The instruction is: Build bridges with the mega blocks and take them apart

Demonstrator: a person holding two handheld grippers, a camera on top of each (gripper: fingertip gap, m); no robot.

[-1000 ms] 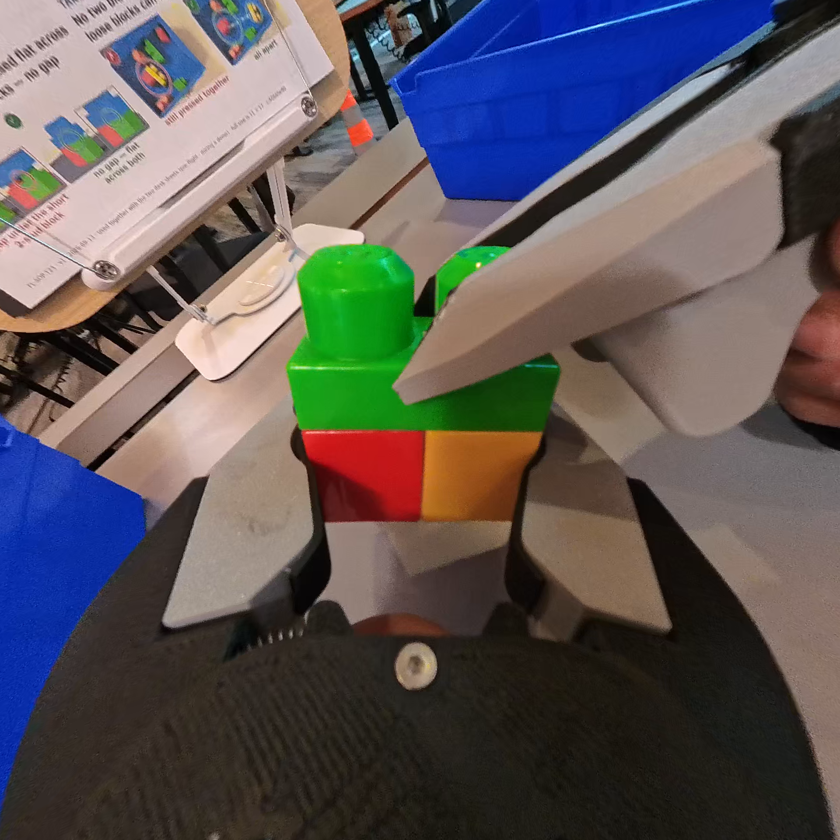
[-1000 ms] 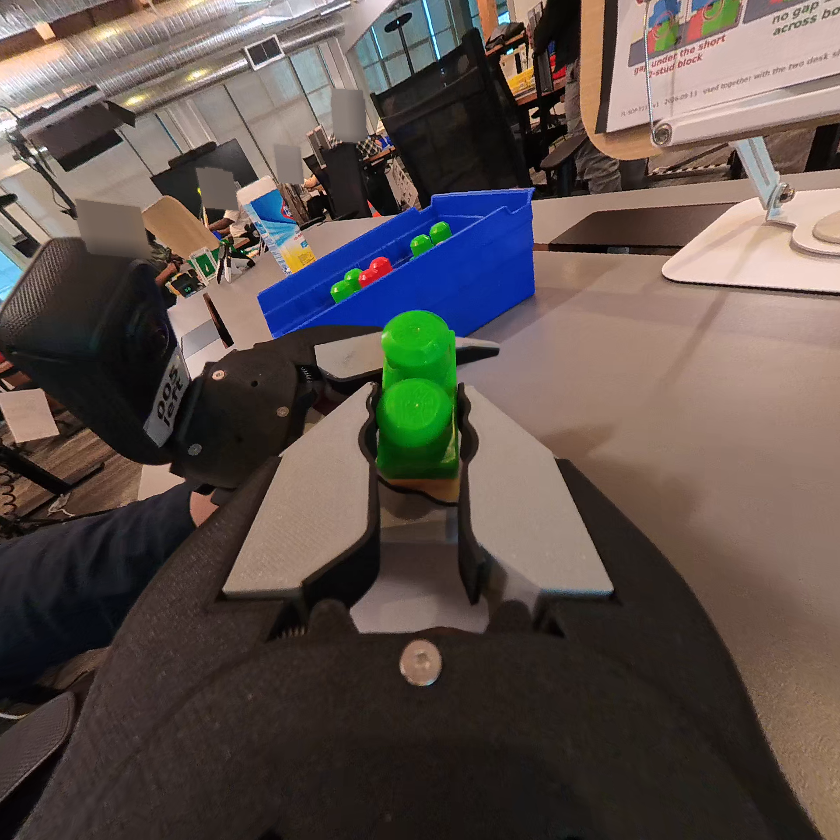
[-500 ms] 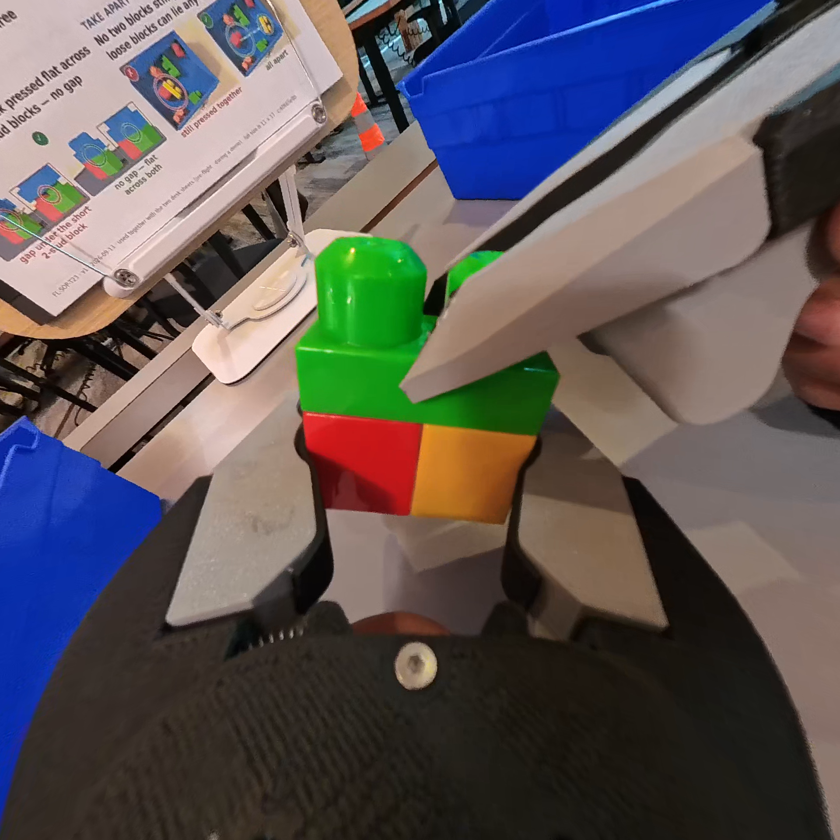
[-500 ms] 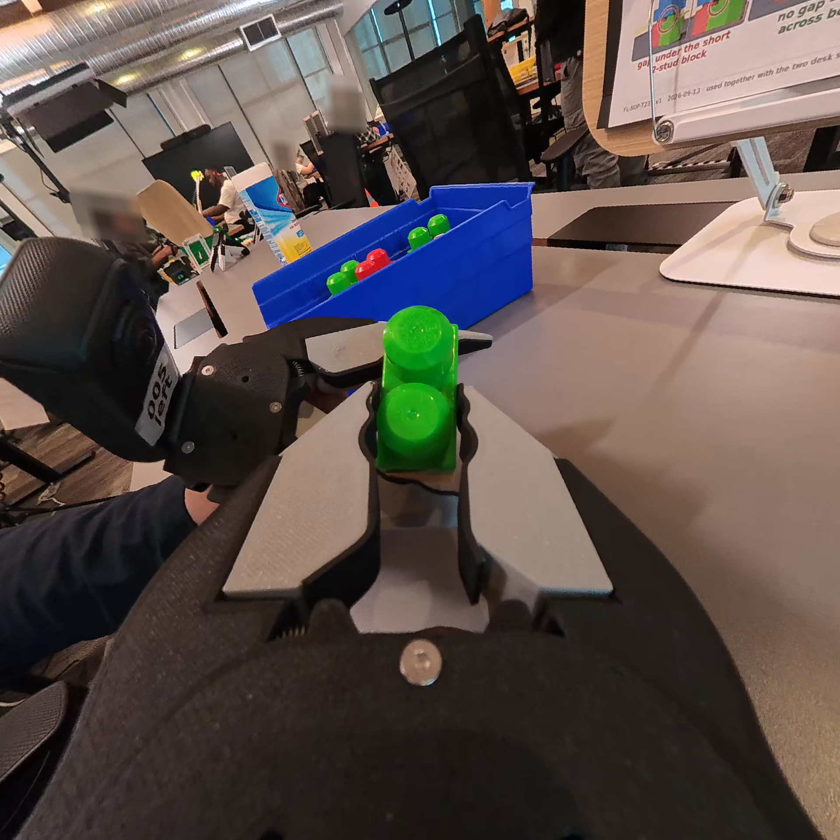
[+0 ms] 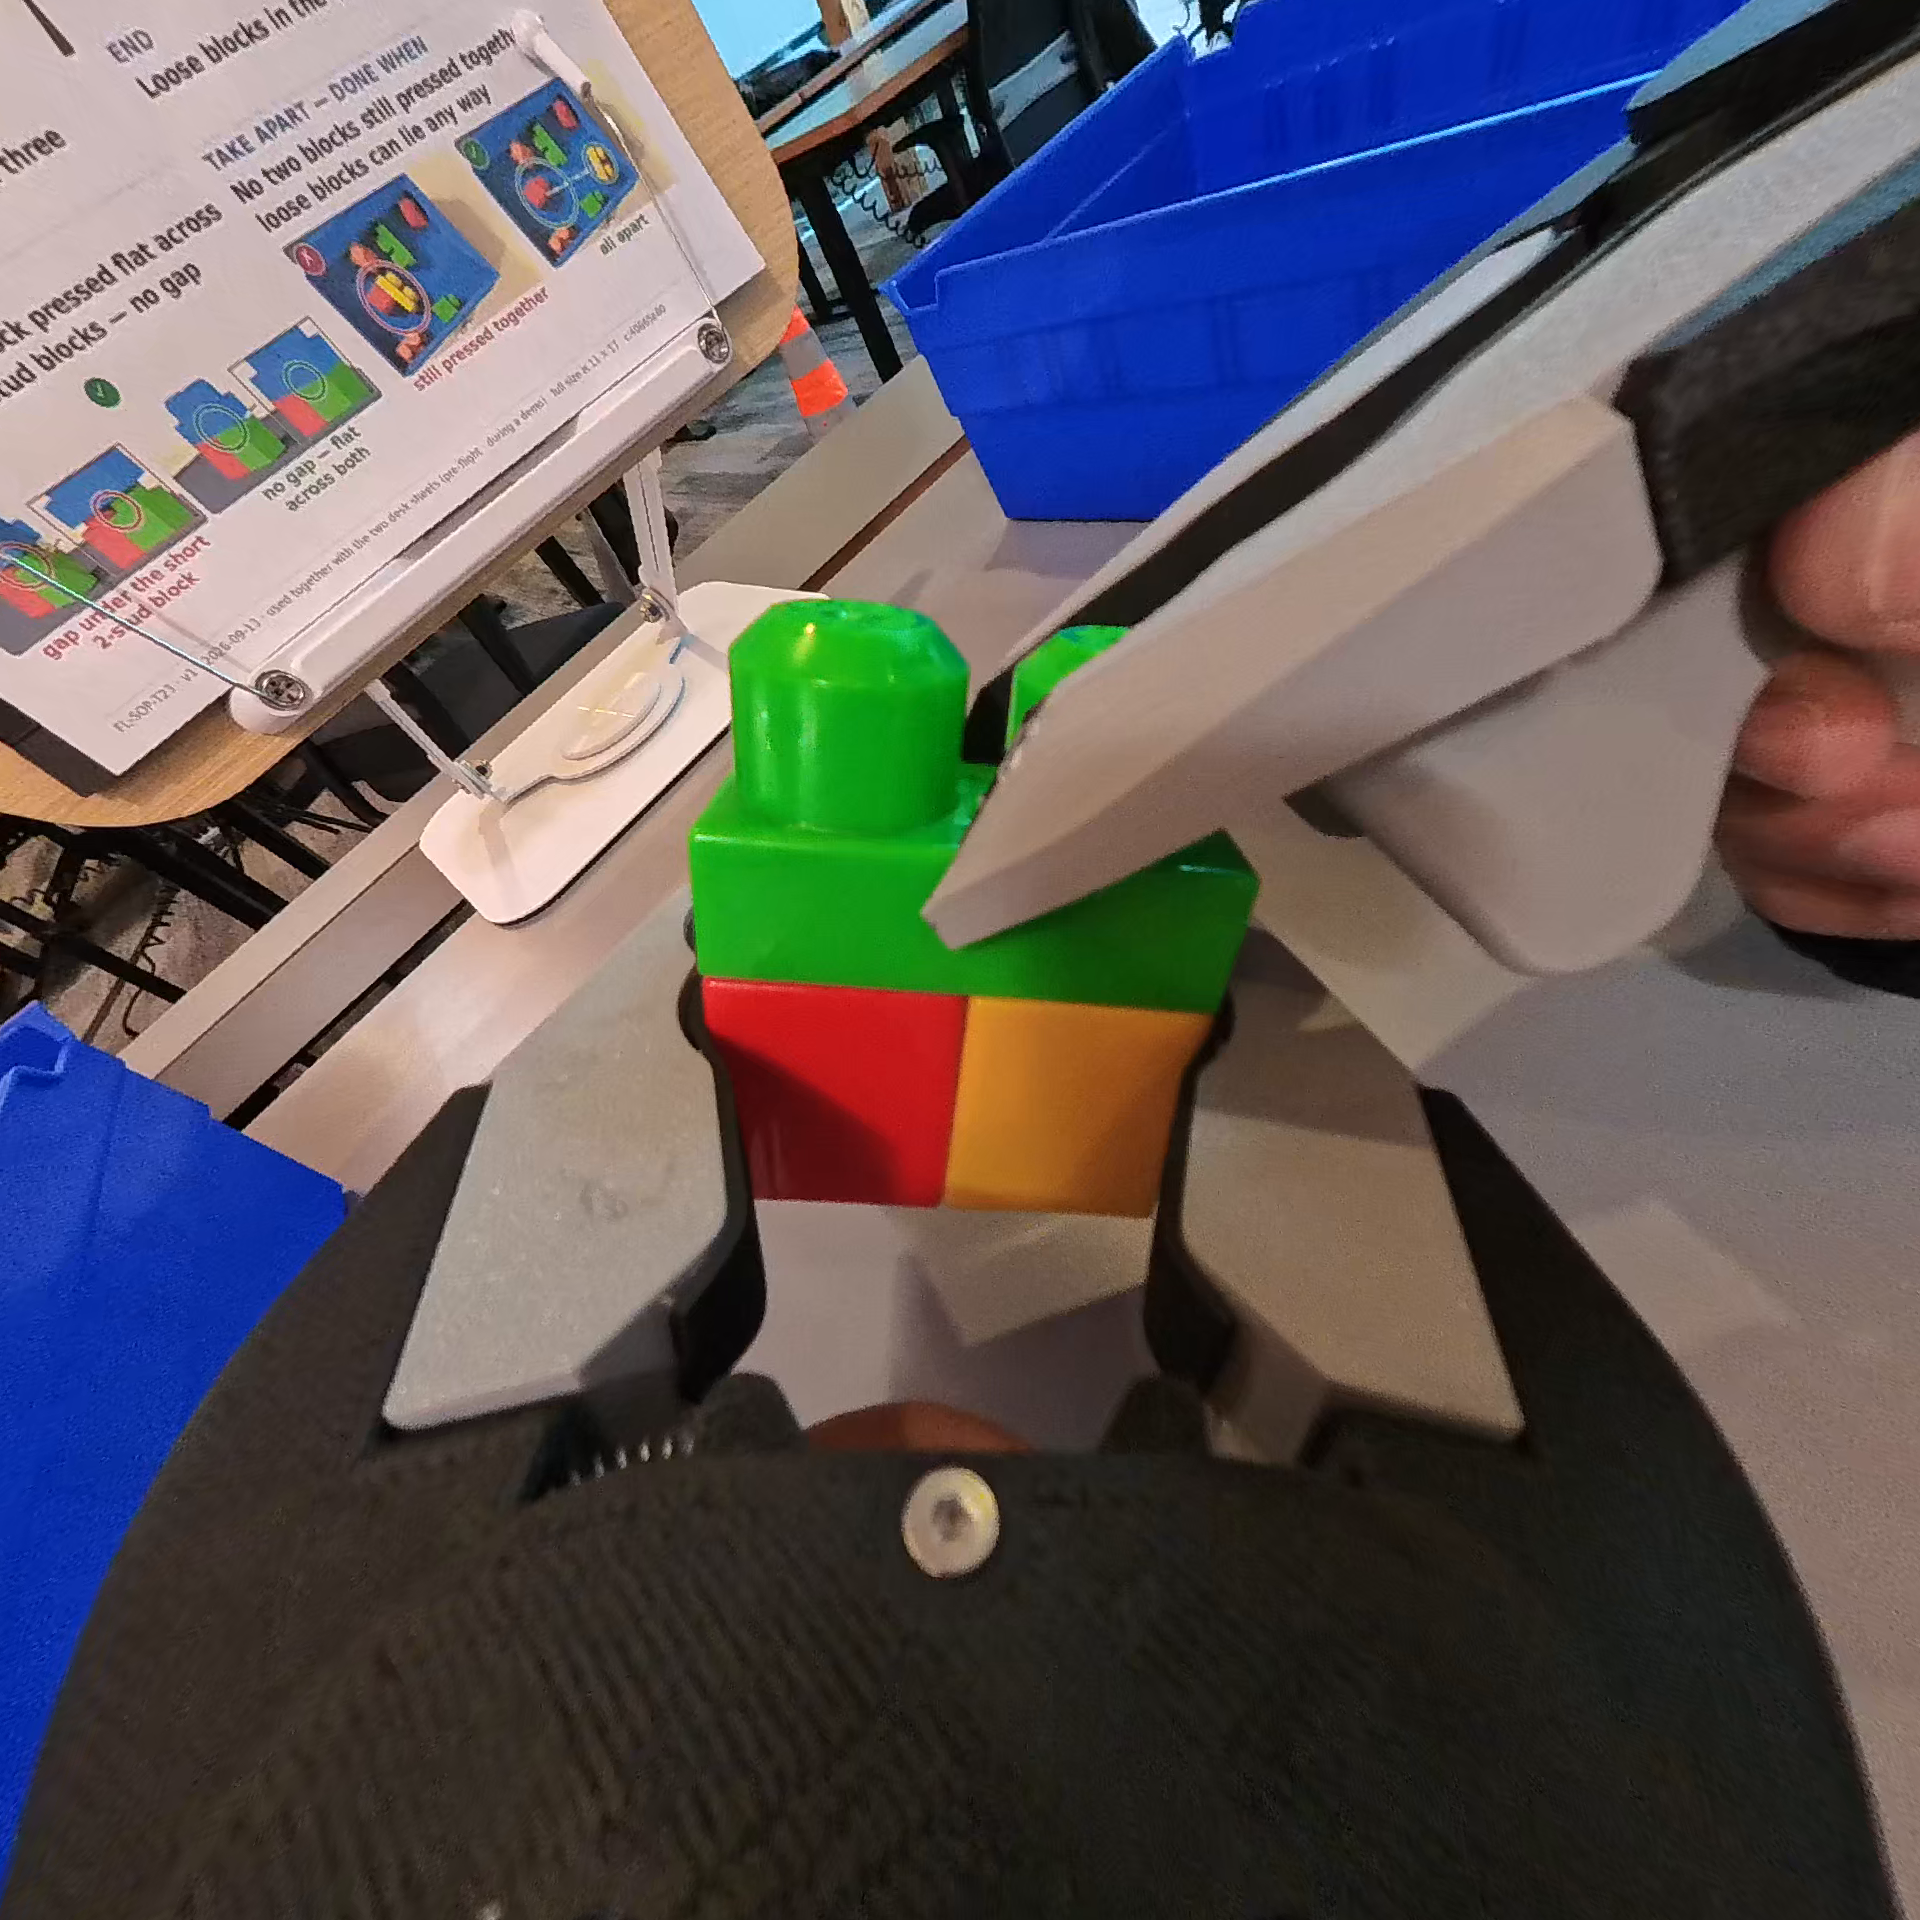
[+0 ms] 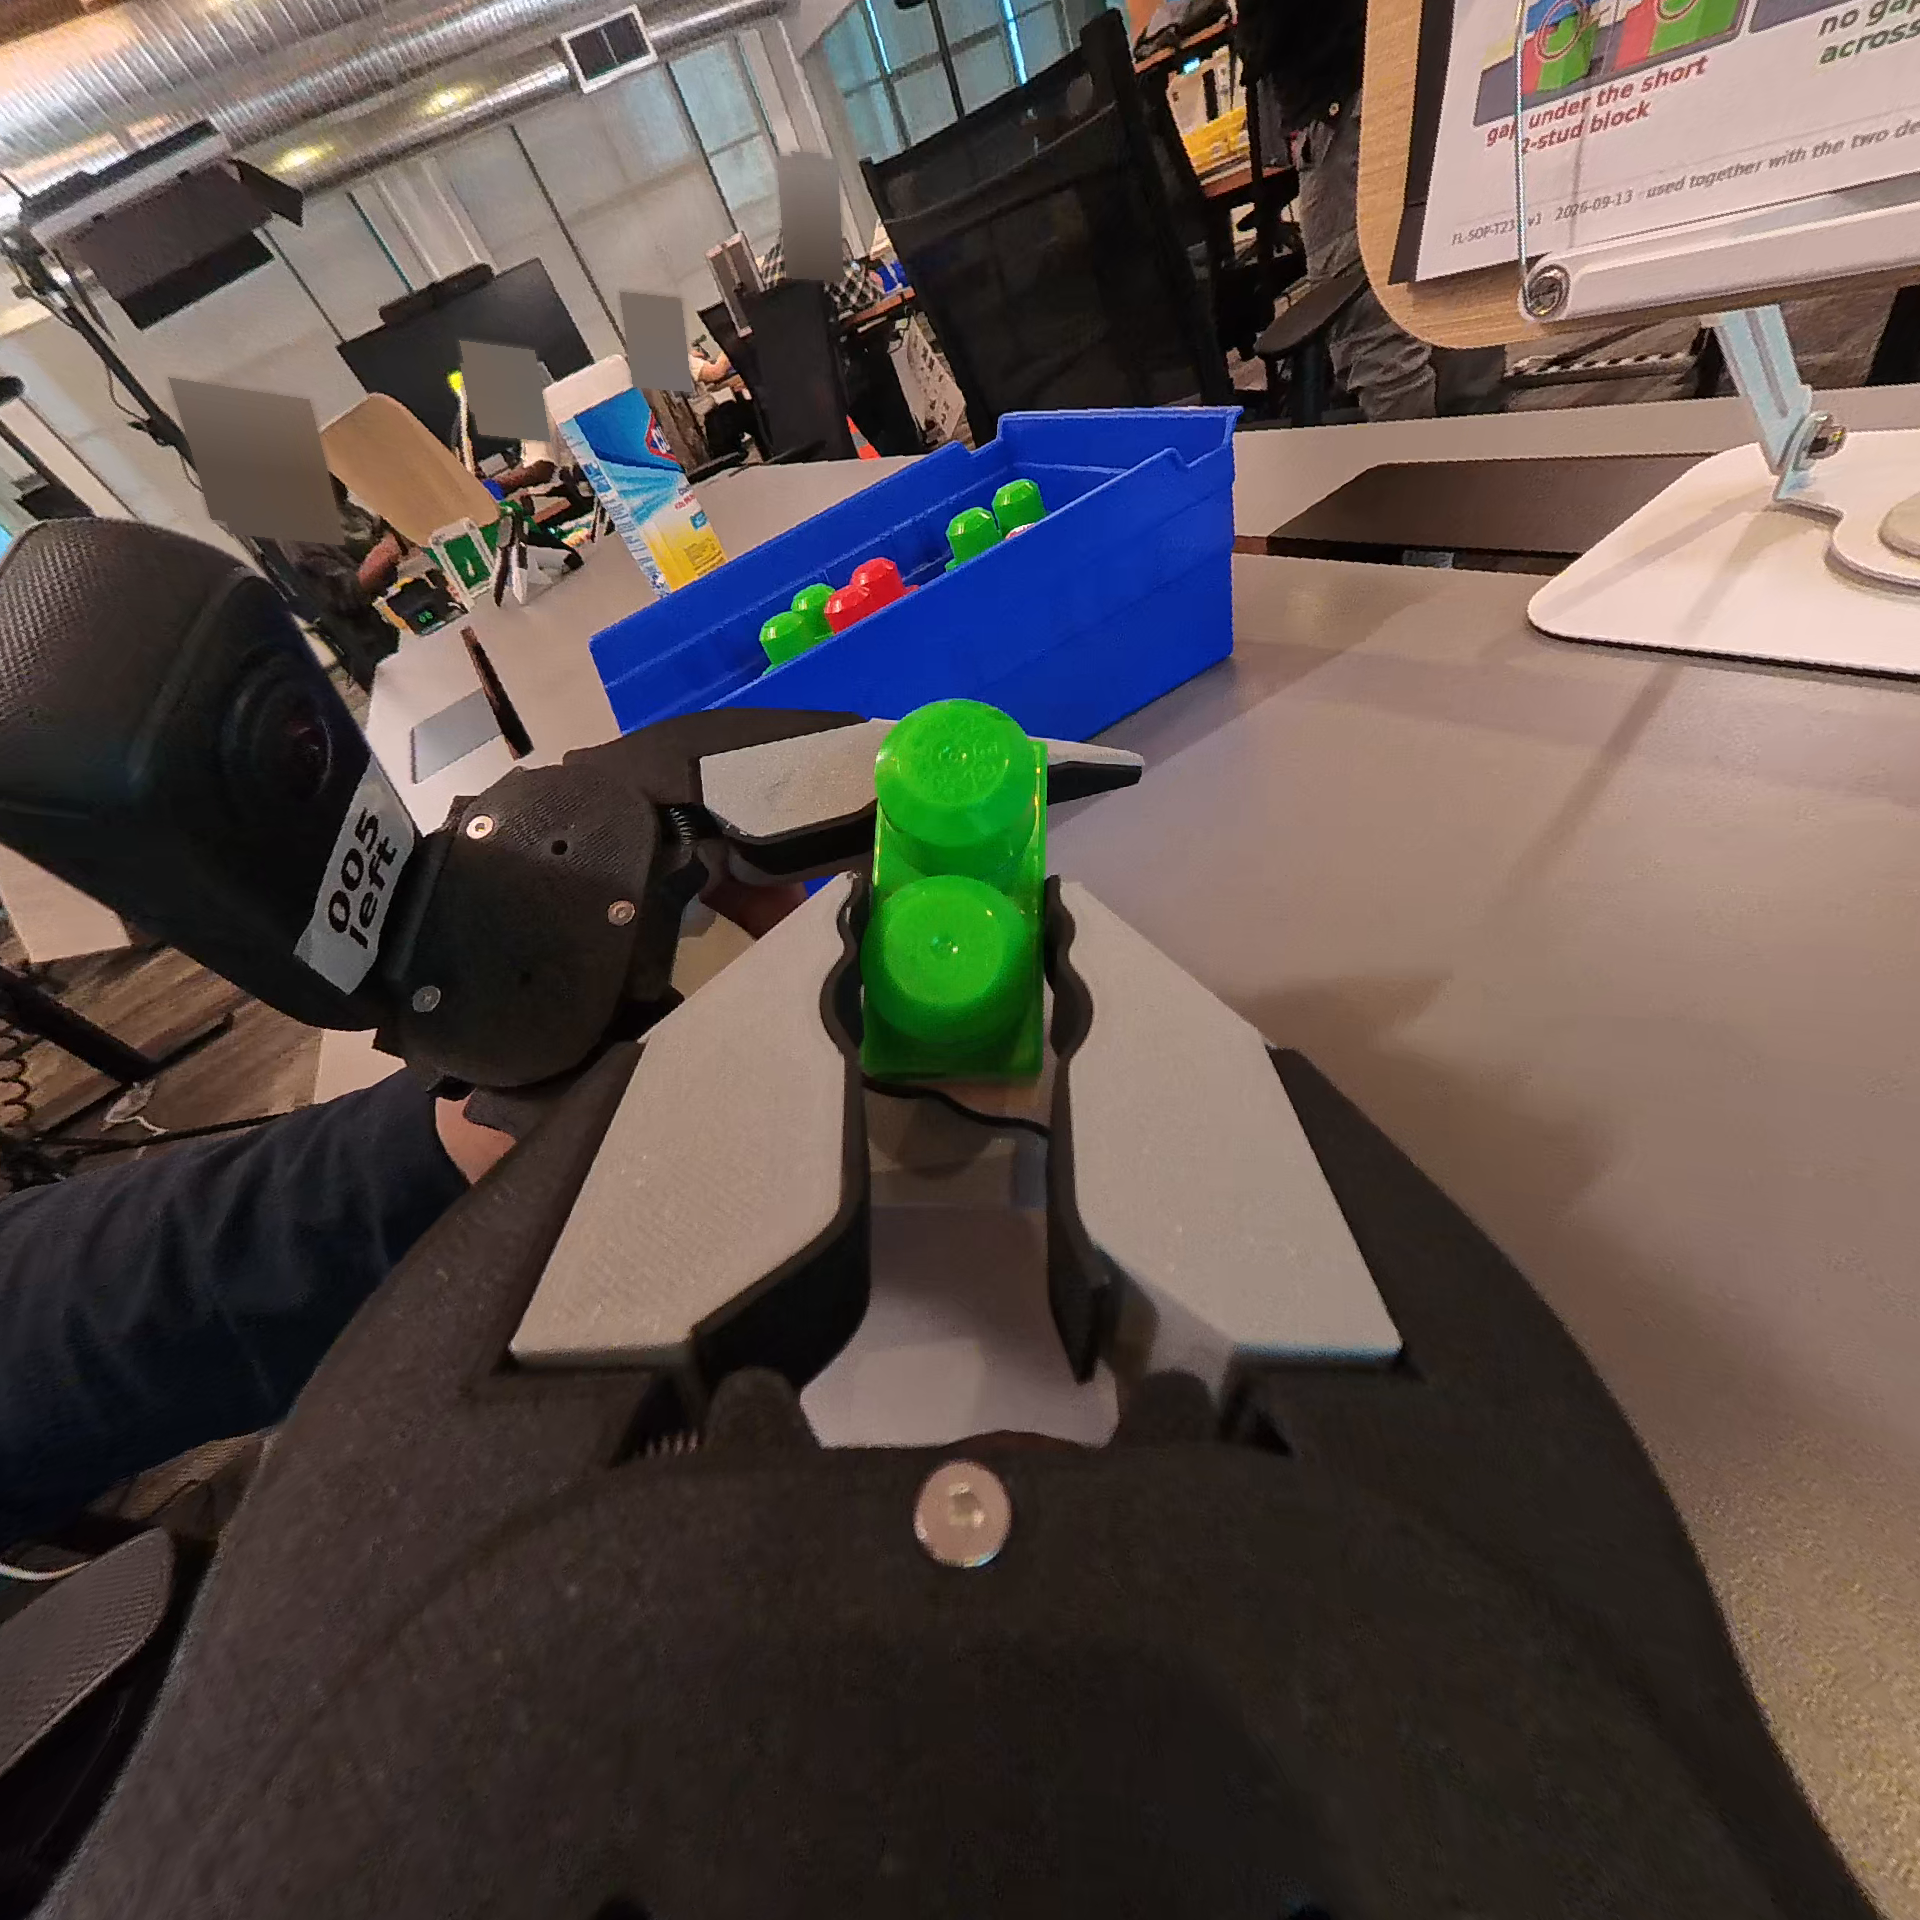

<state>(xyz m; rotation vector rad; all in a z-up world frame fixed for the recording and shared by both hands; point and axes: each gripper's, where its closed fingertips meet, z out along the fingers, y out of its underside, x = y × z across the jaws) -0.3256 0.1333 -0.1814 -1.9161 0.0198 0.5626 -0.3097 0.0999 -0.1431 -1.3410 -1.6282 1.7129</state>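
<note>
Compared with a second earlier, both grippers had lifted the little bridge slightly and tipped it, so the sign stand sat lower and bigger in the upper left of the left wrist view.

Left gripper (image 5: 956, 1101) was pinching the red block (image 5: 831, 1091) and orange block (image 5: 1060, 1101) side by side at frame centre. Right gripper (image 6: 951, 966) was clamped on the green two-stud block (image 5: 831, 894) sitting on top of them.

My guess at the risk: pulling the green block off at an angle could pop one bottom block loose, since only the squeeze holds that pair together, and it would drop onto the grey counter (image 6: 1558, 987).

Only the left wrist view showed the red and orange blocks. Only the right wrist view showed the blue bin (image 6: 1091, 644) with spare green and red blocks inside, at upper centre.
</note>
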